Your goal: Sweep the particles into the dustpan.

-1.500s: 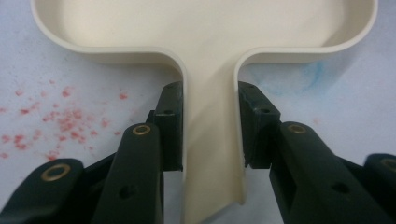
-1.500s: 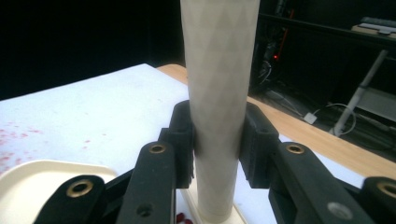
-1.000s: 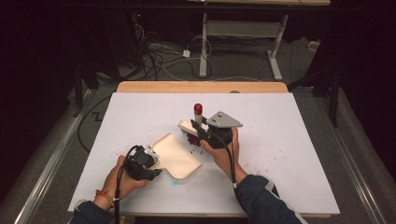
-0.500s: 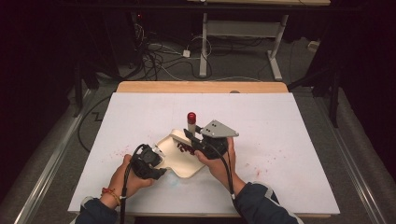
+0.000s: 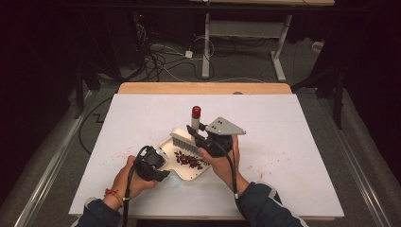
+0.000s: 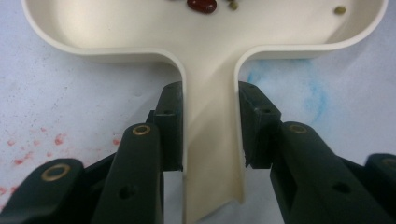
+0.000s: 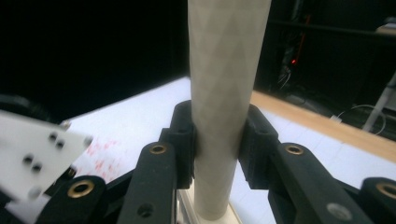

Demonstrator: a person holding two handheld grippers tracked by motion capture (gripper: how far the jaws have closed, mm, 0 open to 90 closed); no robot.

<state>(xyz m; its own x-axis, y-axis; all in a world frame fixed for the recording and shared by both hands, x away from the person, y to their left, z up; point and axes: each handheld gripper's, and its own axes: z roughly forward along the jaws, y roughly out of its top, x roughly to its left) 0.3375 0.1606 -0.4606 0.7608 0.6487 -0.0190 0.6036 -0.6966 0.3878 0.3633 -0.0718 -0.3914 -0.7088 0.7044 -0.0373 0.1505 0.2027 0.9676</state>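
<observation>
White table point(image 5: 302, 142), left tongs point(image 6: 210, 121) gripping dustpan point(image 6: 210, 56), right tongs point(image 7: 217, 135) gripping brush point(image 7: 219, 93)

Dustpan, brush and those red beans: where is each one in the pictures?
dustpan point(image 6: 212, 116), left gripper view, on its handle between the fingers.
brush point(image 5: 182, 140), high view, on its bristle head.
red beans point(image 5: 189, 160), high view, on the pile inside the pan.

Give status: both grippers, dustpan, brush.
Left gripper shut on dustpan handle, pan flat on table. Right gripper shut on brush handle, bristles at pan's far edge. Red beans in pan. Nothing blocking.
</observation>
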